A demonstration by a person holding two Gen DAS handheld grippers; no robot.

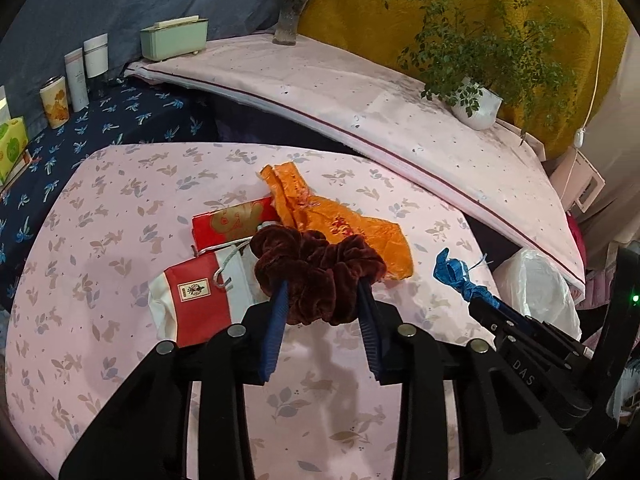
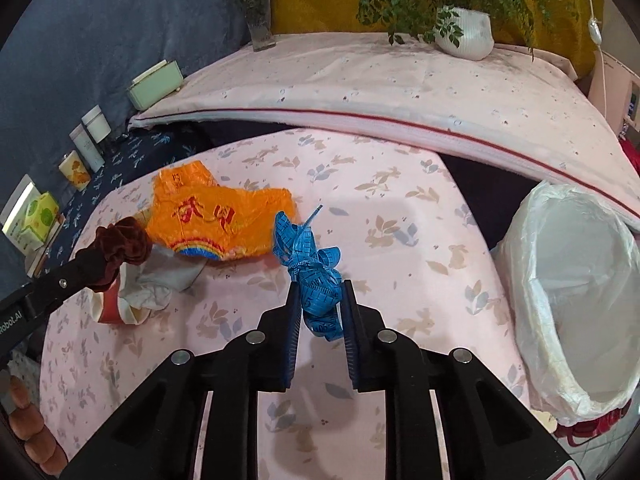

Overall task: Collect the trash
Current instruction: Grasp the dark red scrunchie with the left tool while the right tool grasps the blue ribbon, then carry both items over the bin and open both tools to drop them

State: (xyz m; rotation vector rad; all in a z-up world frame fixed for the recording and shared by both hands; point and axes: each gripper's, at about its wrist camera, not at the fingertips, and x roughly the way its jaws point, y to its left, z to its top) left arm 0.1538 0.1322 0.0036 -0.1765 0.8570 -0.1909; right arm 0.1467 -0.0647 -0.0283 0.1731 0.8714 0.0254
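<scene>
My left gripper is shut on a dark red velvet scrunchie and holds it above the pink table. It also shows at the left of the right wrist view, with the scrunchie. My right gripper is shut on a crumpled blue tape measure, seen too in the left wrist view. An orange plastic wrapper and a red and white bag lie on the table. A bin lined with a white bag stands at the right.
The pink floral tablecloth covers a round table. Behind it is a raised pink surface with a potted plant, a flower vase and a green box. Bottles and cartons line the dark blue shelf at left.
</scene>
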